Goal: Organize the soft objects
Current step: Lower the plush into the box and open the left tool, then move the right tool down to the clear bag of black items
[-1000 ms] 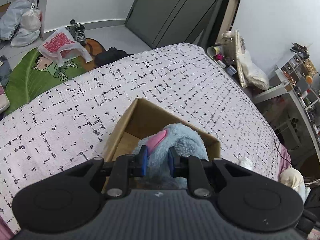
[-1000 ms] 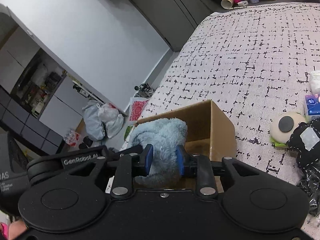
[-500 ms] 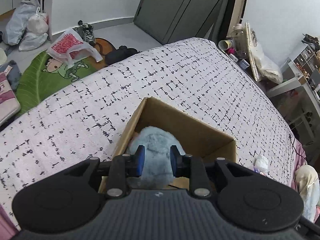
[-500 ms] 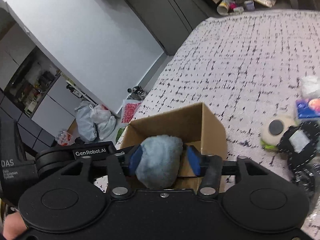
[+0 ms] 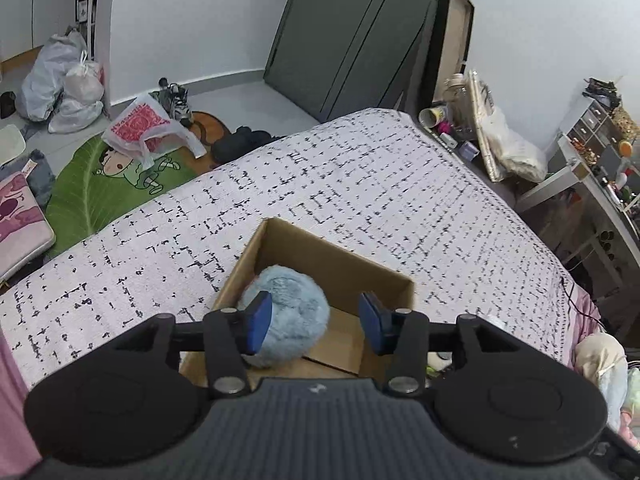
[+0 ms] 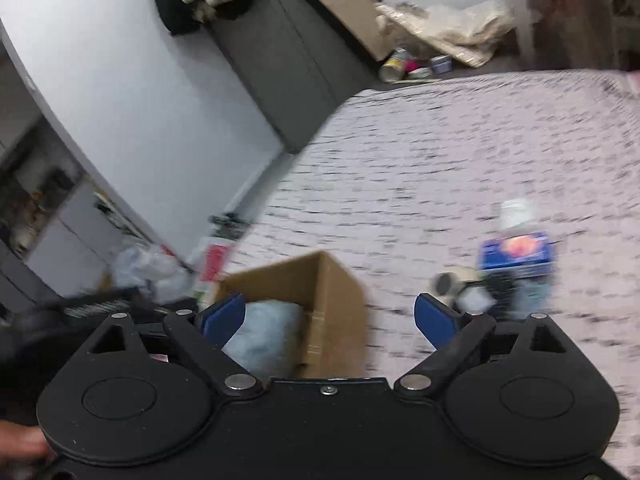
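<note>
Just ahead of my left tongs (image 5: 312,322), the blue plush toy (image 5: 288,312) is sitting inside the cardboard box (image 5: 344,252), nearest its left wall; my left tongs are gaping wide, with one blue pad just beside the fur and the other well clear, gripping nothing. My right tongs (image 6: 330,324) are spreading wider still, holding nothing, hanging over the box's right corner. I am seeing the box resting on the bed (image 5: 360,184) with its speckled cover. Further right on the bed, through heavy blur, I am making out a blue packet (image 6: 518,254) beside some dark and pale soft items I cannot identify.
</note>
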`<act>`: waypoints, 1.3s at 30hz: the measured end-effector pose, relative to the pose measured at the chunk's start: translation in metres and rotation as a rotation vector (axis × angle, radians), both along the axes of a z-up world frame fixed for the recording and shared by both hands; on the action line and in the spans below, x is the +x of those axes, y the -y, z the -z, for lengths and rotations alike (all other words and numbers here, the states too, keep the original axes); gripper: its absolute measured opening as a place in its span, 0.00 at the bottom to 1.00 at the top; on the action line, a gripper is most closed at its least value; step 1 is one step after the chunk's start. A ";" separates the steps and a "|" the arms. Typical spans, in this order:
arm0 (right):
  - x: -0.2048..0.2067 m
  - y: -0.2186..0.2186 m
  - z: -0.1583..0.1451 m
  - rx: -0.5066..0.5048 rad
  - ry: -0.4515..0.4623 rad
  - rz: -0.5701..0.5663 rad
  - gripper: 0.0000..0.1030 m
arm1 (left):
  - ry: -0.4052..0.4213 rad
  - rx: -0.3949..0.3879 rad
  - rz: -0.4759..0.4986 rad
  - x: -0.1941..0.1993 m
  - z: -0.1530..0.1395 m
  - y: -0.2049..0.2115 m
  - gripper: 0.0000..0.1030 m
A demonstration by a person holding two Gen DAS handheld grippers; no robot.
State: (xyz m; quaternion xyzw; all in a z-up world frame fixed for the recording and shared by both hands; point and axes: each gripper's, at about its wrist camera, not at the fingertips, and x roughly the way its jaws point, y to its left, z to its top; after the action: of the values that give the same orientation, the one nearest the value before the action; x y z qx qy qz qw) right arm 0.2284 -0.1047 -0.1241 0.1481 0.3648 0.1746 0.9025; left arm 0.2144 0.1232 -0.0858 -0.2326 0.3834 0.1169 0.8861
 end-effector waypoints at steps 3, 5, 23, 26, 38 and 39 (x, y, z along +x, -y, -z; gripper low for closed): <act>-0.006 0.011 -0.006 -0.019 0.032 0.003 0.89 | 0.007 0.008 0.007 -0.008 -0.008 0.011 0.46; -0.013 0.018 -0.012 -0.007 0.068 -0.004 0.90 | 0.010 0.015 0.013 -0.013 -0.014 0.018 0.46; -0.053 0.077 -0.040 -0.028 0.196 0.014 1.00 | 0.060 0.051 0.046 -0.050 -0.048 0.075 0.50; -0.056 0.087 -0.042 -0.048 0.195 0.032 1.00 | 0.070 0.057 0.057 -0.055 -0.051 0.085 0.50; -0.065 0.123 -0.044 -0.092 0.168 0.049 1.00 | 0.079 0.067 0.081 -0.071 -0.055 0.123 0.50; -0.067 0.127 -0.045 -0.086 0.178 0.052 1.00 | 0.073 0.069 0.086 -0.071 -0.055 0.127 0.50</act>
State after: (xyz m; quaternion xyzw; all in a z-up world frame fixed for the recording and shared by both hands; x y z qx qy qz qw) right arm 0.1615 -0.2320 -0.0793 0.1024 0.2863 0.1477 0.9411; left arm 0.1433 -0.0036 -0.0309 -0.1892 0.3561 0.0834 0.9113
